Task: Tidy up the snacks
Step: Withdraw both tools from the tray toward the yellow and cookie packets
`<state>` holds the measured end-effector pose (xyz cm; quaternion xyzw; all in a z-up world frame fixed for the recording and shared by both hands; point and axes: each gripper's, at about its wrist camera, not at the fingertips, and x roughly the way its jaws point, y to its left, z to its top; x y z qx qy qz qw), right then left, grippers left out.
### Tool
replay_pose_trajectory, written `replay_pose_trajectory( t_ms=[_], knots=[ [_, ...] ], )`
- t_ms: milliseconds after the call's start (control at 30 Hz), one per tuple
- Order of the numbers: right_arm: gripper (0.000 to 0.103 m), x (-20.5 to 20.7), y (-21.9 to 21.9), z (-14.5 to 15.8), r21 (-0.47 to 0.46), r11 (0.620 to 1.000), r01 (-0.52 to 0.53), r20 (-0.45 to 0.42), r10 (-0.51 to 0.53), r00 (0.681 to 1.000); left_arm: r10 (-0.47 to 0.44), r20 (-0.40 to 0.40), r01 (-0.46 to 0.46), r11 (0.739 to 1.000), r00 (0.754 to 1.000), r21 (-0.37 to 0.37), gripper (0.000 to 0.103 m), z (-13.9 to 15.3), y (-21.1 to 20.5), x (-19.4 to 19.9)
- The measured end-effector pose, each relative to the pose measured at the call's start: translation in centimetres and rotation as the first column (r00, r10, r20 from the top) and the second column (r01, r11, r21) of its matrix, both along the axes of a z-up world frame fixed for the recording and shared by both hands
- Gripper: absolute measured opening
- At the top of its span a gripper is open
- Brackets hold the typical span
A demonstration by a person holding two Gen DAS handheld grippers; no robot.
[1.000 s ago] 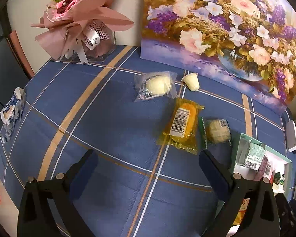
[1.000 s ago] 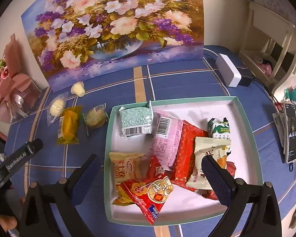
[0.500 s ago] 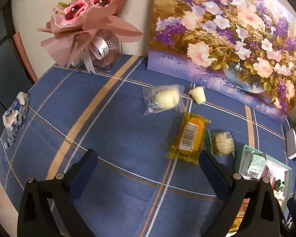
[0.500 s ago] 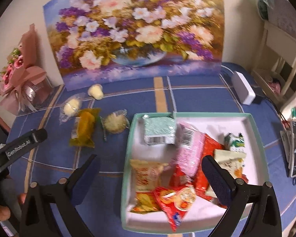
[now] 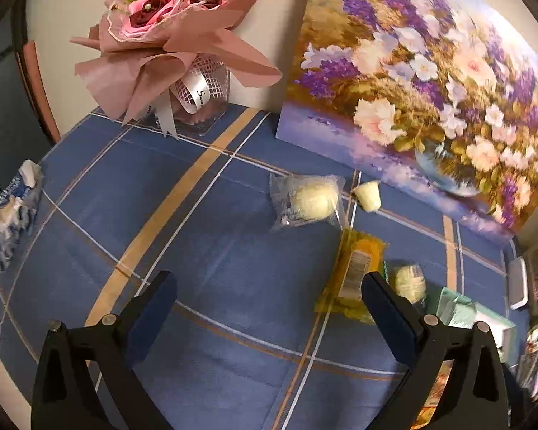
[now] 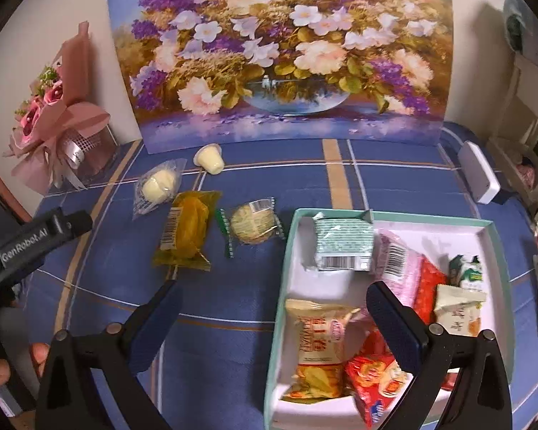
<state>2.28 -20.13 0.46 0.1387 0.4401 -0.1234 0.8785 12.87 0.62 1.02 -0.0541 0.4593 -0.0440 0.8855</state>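
Both tongs gape, left tongs (image 5: 269, 297) and right tongs (image 6: 274, 304); 4 snacks lie by the yellow packet (image 6: 185, 231) at 11 o'clock, tray (image 6: 498, 251) rightward; only left view shows the tissue pack (image 5: 12, 208)

Open blue bench (image 5: 204, 251) ahead of left hand-held gripper (image 5: 269, 304); yellow packet (image 5: 353, 276) just beside right finger; painting (image 6: 279, 57) walling off far edge.

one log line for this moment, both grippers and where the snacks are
left gripper: open, empty | right gripper: open, empty | four snacks loose on tablecloth | rest in tray
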Motion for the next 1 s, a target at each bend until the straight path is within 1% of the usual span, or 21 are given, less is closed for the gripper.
replay_pose_trajectory(
  t_ms=[100,233,367,500,633,800,867,933,1000],
  knots=[
    [0.103,0.8,-0.3,0.2,0.040,0.999,0.008,0.021,-0.009,1.000,-0.009,0.003,0.009,0.999,1.000,-0.038,0.102,0.3,0.6,0.9],
    [0.103,2.1,-0.8,0.5,0.047,0.999,0.014,0.041,-0.016,0.999,-0.004,-0.003,0.003,0.998,1.000,-0.063,0.102,-0.1,1.2,2.2],
    [0.103,3.4,-1.6,0.4,0.058,0.998,0.021,0.067,-0.025,0.997,0.002,-0.025,-0.004,0.995,1.000,-0.098,0.102,-0.9,1.3,3.2],
    [0.103,4.7,-2.3,-0.1,0.039,0.999,0.033,0.056,-0.035,0.998,-0.021,-0.038,0.017,0.995,0.999,-0.102,0.102,-1.8,-0.2,3.8],
    [0.103,5.9,-2.6,-0.9,0.025,0.999,0.022,0.046,-0.023,0.999,-0.044,-0.050,0.038,0.993,0.998,-0.115,0.102,-2.8,-1.9,4.3],
    [0.103,7.4,-2.2,-2.4,-0.022,1.000,-0.008,0.021,0.008,1.000,-0.062,-0.083,0.051,0.991,0.995,-0.120,0.102,-4.5,-3.2,5.2],
    [0.103,7.9,-2.2,-3.0,-0.019,1.000,-0.018,0.005,0.019,1.000,-0.061,-0.098,0.048,0.991,0.993,-0.125,0.102,-5.1,-3.4,5.6],
    [0.103,8.3,-2.4,-3.4,-0.006,1.000,-0.018,-0.012,0.018,1.000,-0.060,-0.119,0.042,0.988,0.991,-0.149,0.102,-5.8,-3.3,5.9],
    [0.103,8.6,-2.7,-3.7,0.003,1.000,-0.015,-0.008,0.015,1.000,-0.058,-0.133,0.037,0.987,0.989,-0.158,0.102,-6.3,-3.4,6.2]
  ],
)
